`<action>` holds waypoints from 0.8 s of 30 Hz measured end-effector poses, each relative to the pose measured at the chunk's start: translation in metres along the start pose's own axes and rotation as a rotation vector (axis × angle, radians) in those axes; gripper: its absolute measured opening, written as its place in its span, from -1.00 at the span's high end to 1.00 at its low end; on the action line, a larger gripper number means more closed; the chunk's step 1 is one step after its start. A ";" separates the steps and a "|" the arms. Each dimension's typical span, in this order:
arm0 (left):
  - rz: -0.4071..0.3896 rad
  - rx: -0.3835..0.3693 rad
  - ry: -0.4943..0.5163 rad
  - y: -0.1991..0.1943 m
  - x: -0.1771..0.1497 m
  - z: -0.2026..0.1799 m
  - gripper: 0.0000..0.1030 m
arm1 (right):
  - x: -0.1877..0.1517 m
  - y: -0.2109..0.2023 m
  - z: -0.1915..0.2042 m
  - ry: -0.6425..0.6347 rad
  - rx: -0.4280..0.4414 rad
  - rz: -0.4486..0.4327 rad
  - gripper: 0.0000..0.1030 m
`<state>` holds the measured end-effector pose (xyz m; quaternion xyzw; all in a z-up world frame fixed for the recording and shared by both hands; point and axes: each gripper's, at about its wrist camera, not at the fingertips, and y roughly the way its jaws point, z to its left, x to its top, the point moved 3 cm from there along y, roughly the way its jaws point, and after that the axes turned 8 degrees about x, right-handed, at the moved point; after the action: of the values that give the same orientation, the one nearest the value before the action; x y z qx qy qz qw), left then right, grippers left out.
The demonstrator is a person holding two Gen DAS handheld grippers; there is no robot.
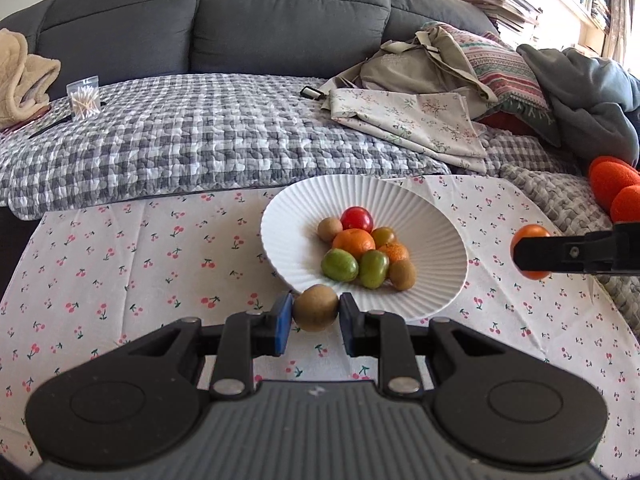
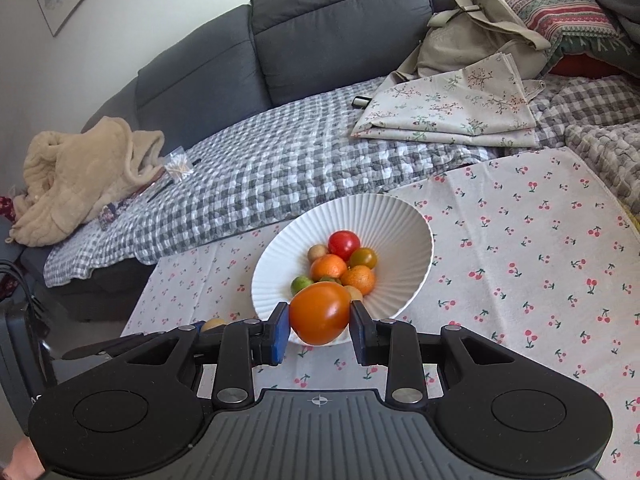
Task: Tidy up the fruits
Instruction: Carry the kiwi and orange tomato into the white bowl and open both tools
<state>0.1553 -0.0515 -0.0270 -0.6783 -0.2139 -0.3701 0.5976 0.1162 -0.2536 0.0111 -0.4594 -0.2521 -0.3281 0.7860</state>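
Observation:
A white ribbed bowl [image 1: 432,208] stands on the cherry-print cloth and holds several fruits: a red tomato [image 1: 357,218], oranges, green and brown kiwis. My left gripper [image 1: 316,314] is shut on a brown kiwi [image 1: 316,307] just in front of the bowl's near rim. My right gripper [image 2: 320,322] is shut on an orange tomato [image 2: 320,312] at the near edge of the bowl [image 2: 404,220]. In the left wrist view the right gripper shows at the right edge with the orange tomato [image 1: 529,233]. The left gripper's kiwi [image 2: 213,325] peeks out at the left in the right wrist view.
The cherry-print cloth [image 1: 120,280] covers the table. Behind it is a grey sofa [image 1: 240,20] with a checked quilt [image 1: 200,136], folded floral fabric [image 1: 412,120], a bag, pillows, a beige blanket [image 1: 20,76] and a cotton-swab box [image 1: 84,98].

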 end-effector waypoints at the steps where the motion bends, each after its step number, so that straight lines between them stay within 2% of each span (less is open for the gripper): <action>1: -0.003 -0.003 0.006 0.001 0.001 -0.003 0.55 | 0.001 0.001 -0.002 -0.002 -0.007 -0.002 0.41; 10: -0.011 -0.008 0.043 0.017 0.012 -0.021 0.55 | 0.005 0.013 -0.023 0.002 -0.062 0.006 0.41; 18: -0.013 0.010 0.012 0.037 0.024 -0.010 0.55 | 0.011 0.026 -0.042 0.018 -0.084 -0.002 0.41; 24: -0.010 0.022 0.015 0.058 0.027 -0.005 0.55 | 0.011 0.046 -0.042 -0.011 -0.085 0.015 0.41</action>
<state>0.2134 -0.0717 -0.0440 -0.6678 -0.2169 -0.3755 0.6049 0.1614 -0.2769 -0.0259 -0.4959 -0.2390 -0.3300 0.7668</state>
